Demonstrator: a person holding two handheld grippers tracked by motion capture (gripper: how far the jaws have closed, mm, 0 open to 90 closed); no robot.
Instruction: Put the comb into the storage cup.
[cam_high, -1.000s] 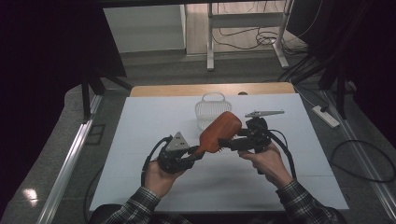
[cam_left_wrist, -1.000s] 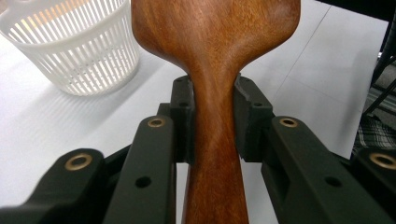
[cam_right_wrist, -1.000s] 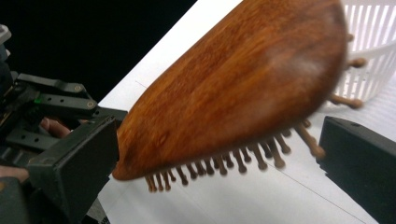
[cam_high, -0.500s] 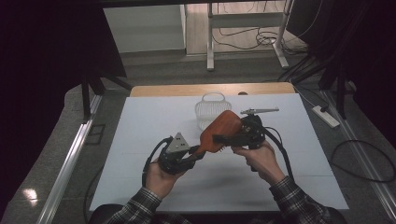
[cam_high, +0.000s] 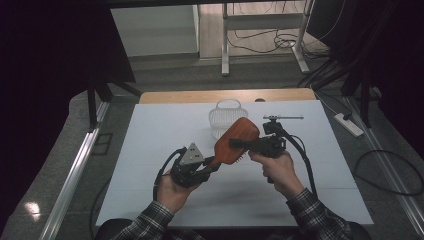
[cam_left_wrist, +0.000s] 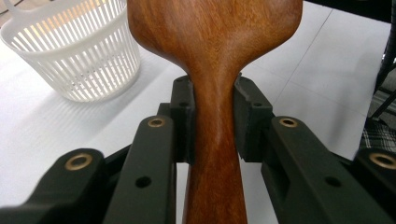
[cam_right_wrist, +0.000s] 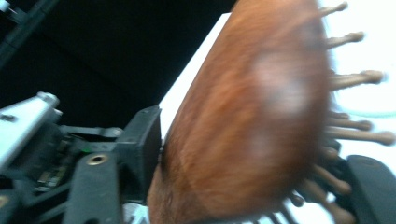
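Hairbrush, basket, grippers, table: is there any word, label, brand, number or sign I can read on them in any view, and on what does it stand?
None: no readable text in any view.
Wooden hairbrush: plain wood grain, no brand mark; blurred in the right gripper view.
White basket: plain slats, no label.
Left gripper and right gripper: black fingers with brass rivets, no markings.
Table: bare white.

White basket (cam_high: 224, 117) stands just behind the held hairbrush (cam_high: 237, 141); table front lies open.
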